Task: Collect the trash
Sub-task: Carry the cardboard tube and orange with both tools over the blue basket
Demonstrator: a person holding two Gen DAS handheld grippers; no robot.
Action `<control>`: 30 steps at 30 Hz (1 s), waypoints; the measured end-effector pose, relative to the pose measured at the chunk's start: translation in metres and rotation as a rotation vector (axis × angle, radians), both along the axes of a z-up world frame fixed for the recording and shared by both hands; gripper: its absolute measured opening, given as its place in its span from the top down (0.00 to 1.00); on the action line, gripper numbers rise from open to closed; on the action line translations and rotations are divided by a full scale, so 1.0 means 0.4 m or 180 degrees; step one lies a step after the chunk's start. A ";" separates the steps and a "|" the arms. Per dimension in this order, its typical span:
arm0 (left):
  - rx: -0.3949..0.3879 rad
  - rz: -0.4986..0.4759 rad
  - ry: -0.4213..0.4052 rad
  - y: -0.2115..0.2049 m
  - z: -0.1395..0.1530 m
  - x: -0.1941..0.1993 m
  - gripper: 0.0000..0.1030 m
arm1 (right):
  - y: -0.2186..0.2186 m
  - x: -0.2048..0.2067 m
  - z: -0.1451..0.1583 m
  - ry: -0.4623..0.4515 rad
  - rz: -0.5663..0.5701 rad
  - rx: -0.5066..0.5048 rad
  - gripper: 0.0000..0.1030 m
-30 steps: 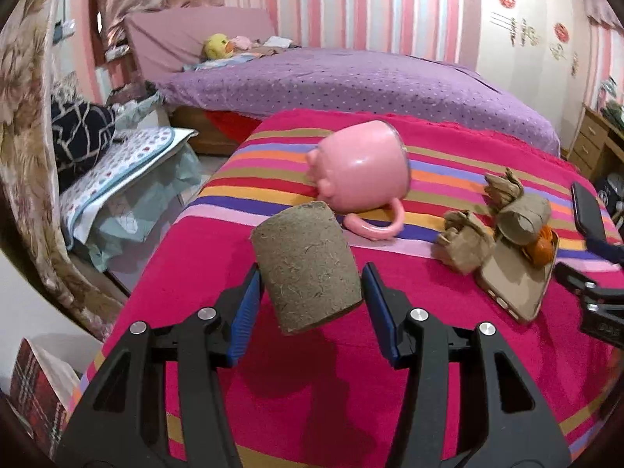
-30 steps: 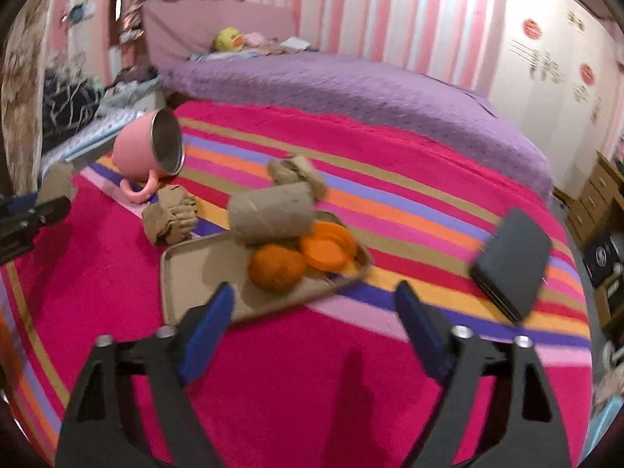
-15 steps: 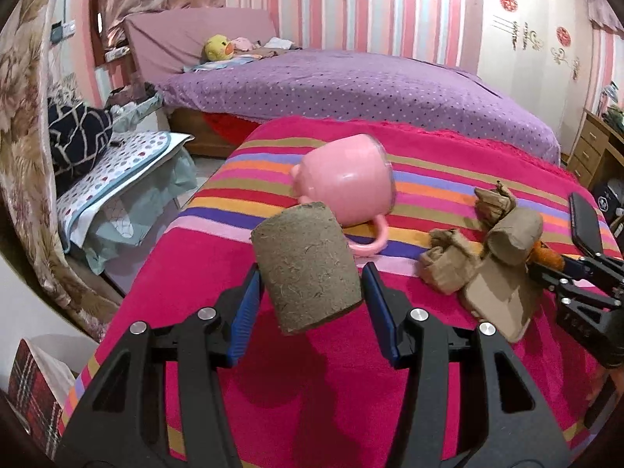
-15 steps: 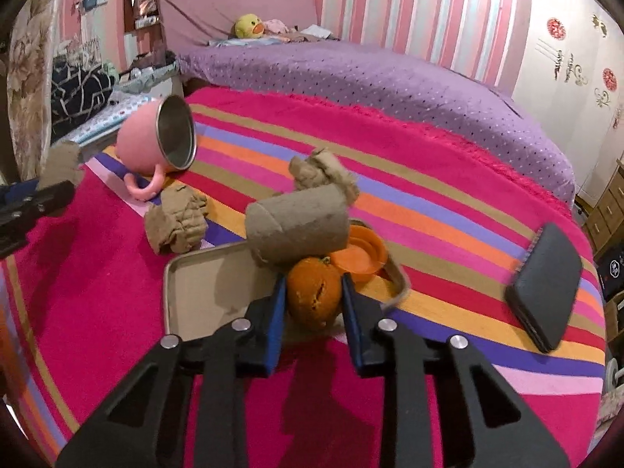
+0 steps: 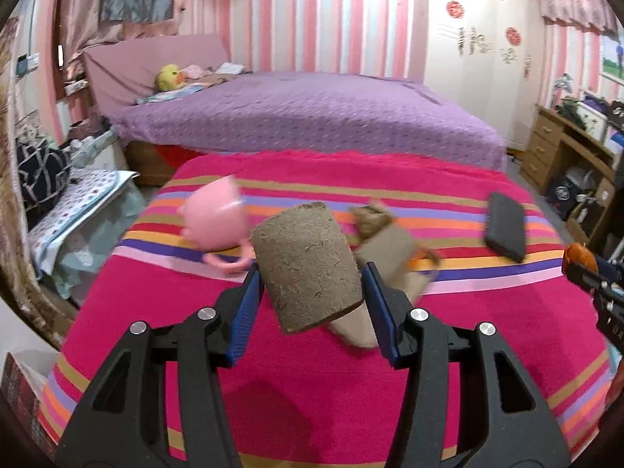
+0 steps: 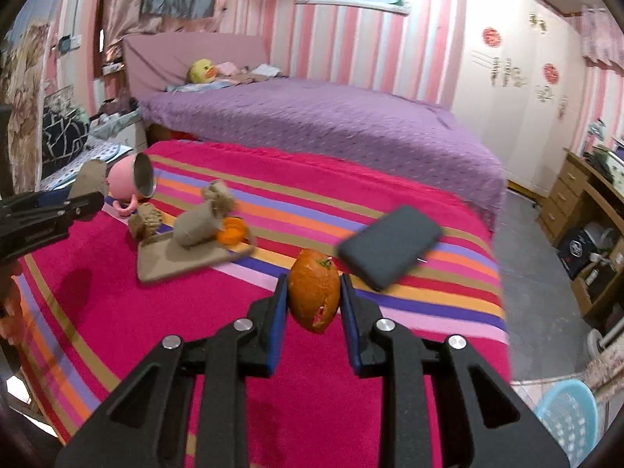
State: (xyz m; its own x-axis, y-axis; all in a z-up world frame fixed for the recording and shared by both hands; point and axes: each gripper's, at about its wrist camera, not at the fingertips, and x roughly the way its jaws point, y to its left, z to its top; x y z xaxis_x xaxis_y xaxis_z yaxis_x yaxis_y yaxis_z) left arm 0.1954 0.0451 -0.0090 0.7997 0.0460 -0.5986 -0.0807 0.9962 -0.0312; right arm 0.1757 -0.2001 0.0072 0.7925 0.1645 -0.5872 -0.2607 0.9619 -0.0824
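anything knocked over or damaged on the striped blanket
Yes. The pink metal-lined mug lies tipped on its side near the blanket's far left corner. The orange fruit clamped in the right gripper looks squashed, with split skin low on its side.

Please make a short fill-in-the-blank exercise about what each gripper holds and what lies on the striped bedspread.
1. The left gripper is closed on a brown fibrous ____.
2. The right gripper is closed on a wrinkled ____ fruit.
3. The pink mug with a metal inside lies on its ____ on the striped bedspread.
4. The flat black phone-like slab lies on the bedspread to the ____ of the held fruit in the right wrist view.

Missing words: cylinder; orange; side; right
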 end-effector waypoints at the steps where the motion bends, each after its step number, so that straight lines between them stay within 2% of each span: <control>1: -0.0023 -0.0042 -0.0006 -0.018 0.005 -0.002 0.51 | -0.026 -0.017 0.003 -0.0012 -0.0039 0.0003 0.75; 8: -0.0010 -0.0403 -0.0016 -0.199 0.009 -0.037 0.51 | -0.206 -0.120 0.020 -0.0095 -0.0386 0.0162 0.75; 13: 0.0041 -0.0559 0.0019 -0.299 -0.001 -0.052 0.51 | -0.287 -0.155 0.023 -0.0156 -0.0522 0.0155 0.75; 30: 0.0065 -0.0695 0.0085 -0.482 -0.043 -0.036 0.51 | -0.494 -0.212 -0.016 -0.0138 -0.0772 0.0241 0.75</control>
State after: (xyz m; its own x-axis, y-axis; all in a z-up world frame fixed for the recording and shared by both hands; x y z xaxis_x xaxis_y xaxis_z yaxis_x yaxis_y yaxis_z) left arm 0.1811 -0.1479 -0.0261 0.7759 -0.1143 -0.6204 0.1366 0.9906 -0.0116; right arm 0.0908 -0.3975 0.0009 0.8384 0.0088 -0.5450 -0.0195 0.9997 -0.0138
